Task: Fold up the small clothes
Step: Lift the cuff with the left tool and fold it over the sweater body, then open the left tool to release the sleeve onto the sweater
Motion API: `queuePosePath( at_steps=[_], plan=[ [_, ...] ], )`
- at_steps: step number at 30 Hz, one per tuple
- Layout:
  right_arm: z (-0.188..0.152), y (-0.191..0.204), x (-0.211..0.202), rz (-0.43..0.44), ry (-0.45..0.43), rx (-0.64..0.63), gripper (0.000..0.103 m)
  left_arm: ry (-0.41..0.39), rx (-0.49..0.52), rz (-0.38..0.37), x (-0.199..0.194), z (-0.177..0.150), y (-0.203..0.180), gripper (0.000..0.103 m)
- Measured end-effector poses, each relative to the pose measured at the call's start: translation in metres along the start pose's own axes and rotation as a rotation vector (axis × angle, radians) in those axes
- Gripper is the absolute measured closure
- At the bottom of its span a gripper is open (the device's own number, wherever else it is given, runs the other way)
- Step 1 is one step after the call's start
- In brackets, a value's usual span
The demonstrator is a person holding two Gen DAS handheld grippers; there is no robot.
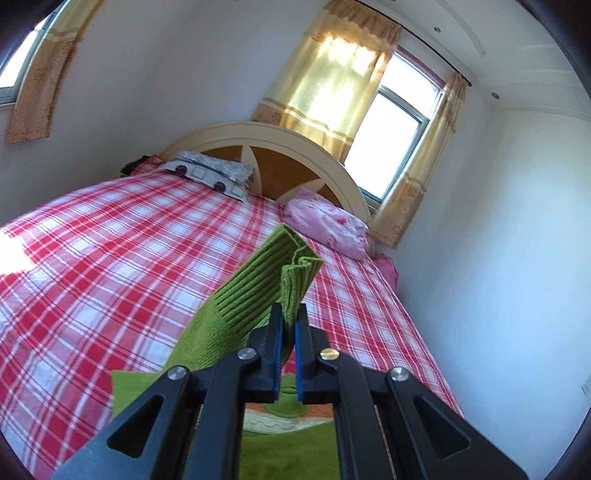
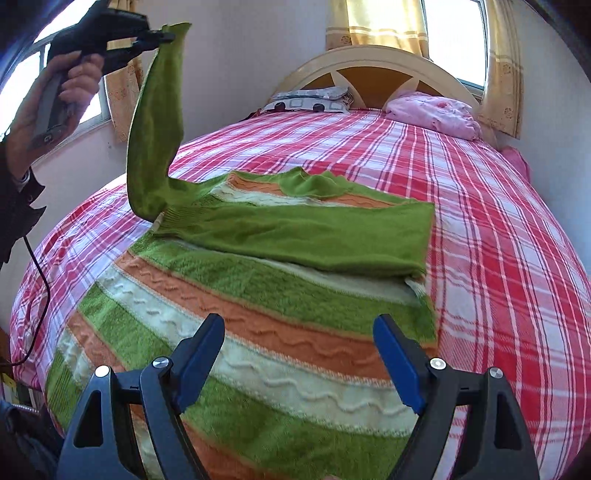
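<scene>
Nearest, our right gripper (image 2: 299,354) hung with its jaws spread wide and nothing between them, above the striped sweater (image 2: 258,332) spread at the near edge of the bed (image 2: 517,258). Farther left, our left gripper (image 2: 168,36) was clamped on the cuff of the green sleeve (image 2: 155,129), lifting it clear. Pillows (image 2: 432,110) lay against the headboard (image 2: 373,70).

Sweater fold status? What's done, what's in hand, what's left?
Done: one sleeve already lies folded across the striped sweater spread on the plaid bed. In hand: the left gripper is shut on the cuff of the other sleeve, lifted clear of the bed. The right gripper is open and empty above the hem. Left: lay that sleeve across, then fold the body up.
</scene>
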State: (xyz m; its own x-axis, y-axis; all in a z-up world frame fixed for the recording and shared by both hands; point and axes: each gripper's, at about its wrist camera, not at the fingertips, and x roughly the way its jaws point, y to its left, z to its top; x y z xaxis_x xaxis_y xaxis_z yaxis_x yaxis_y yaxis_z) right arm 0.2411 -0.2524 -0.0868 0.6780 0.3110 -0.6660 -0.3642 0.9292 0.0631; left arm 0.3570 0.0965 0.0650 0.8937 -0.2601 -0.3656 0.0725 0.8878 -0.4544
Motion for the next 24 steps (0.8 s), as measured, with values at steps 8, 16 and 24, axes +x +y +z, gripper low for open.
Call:
queuePosePath(
  at_steps=[8, 16, 24],
  plan=[
    [-0.03, -0.011, -0.009, -0.001, 0.027, 0.028, 0.02, 0.066, 0.026, -0.062, 0.041, -0.05, -0.064, 0.098],
    [-0.062, -0.018, -0.005, -0.003, 0.051, 0.08, 0.02, 0.201, 0.103, -0.04, 0.103, -0.129, -0.116, 0.098],
    [-0.065, -0.02, -0.001, 0.022, 0.071, 0.106, 0.02, 0.32, 0.22, 0.021, 0.14, -0.18, -0.136, 0.097]
  ],
)
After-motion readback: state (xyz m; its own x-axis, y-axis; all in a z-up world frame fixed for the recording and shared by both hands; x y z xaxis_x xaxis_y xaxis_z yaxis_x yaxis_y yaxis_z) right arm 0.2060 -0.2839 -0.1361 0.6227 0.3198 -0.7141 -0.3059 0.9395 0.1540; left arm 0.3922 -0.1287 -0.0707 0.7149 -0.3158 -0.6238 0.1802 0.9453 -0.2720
